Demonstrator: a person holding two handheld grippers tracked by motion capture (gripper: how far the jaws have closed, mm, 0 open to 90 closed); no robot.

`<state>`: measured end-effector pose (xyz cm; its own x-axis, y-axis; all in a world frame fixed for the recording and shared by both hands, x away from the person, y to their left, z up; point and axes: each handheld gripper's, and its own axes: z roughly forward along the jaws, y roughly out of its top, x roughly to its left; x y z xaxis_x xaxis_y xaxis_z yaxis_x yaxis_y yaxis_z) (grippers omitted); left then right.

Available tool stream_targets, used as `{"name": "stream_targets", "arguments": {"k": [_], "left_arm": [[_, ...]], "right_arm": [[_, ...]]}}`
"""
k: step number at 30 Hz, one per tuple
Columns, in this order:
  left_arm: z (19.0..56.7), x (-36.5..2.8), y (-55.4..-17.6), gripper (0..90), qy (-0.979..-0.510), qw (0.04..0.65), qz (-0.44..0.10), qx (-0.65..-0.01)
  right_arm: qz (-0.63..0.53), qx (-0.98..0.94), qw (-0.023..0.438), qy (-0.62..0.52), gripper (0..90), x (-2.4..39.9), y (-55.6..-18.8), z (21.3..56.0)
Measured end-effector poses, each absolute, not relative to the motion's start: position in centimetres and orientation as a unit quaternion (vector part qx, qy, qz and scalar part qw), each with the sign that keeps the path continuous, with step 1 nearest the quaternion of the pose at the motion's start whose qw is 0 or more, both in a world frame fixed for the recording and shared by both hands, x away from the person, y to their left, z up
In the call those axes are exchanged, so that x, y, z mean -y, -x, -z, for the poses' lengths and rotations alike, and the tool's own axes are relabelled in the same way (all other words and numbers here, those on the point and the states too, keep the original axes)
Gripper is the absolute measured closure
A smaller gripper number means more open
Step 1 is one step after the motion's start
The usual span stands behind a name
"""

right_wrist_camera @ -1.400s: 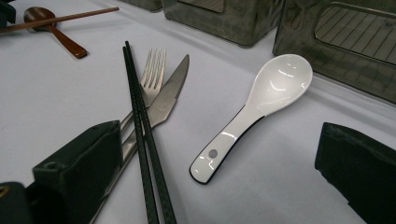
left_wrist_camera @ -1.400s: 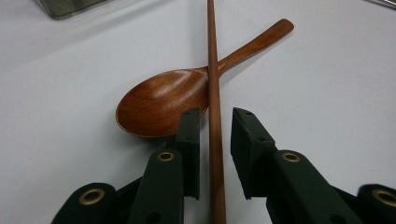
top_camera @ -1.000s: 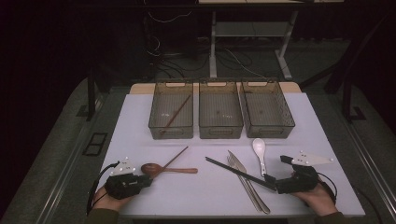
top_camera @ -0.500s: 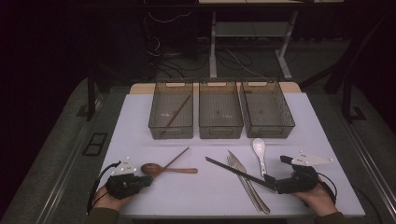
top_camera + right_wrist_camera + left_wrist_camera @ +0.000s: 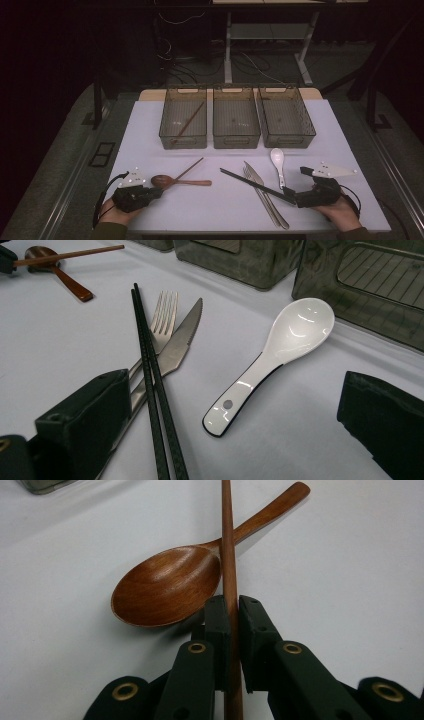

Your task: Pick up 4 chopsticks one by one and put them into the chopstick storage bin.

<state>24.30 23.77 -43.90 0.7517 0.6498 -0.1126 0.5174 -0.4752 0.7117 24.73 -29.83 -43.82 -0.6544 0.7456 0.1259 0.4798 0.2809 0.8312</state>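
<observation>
on the white table (image 5: pixel 230 200), left gripper (image 5: pixel 231 611) clamps the wooden chopstick (image 5: pixel 229 555) across the wooden spoon (image 5: pixel 167 585); right gripper (image 5: pixel 240 415) stands released.

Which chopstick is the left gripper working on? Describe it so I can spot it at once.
Start from the three mesh bins at the far side of the table and come toward the near left corner, to the wooden spoon. The wooden chopstick lies slanted across that spoon's neck, one end clamped in the left gripper. It is brown and single, unlike the black chopsticks beside the fork.
</observation>
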Motion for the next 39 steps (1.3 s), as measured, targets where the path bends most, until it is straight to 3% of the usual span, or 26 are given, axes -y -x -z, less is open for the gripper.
{"name": "stream_targets", "arguments": {"k": [39], "left_arm": [[40.8, -23.2, -25.4, 82.8, -0.83, 0.426, -0.103, -0.344]], "right_arm": [[-0.453, -0.789, 0.144, -0.39, 0.6, 29.8, -24.9, 44.0]]}}
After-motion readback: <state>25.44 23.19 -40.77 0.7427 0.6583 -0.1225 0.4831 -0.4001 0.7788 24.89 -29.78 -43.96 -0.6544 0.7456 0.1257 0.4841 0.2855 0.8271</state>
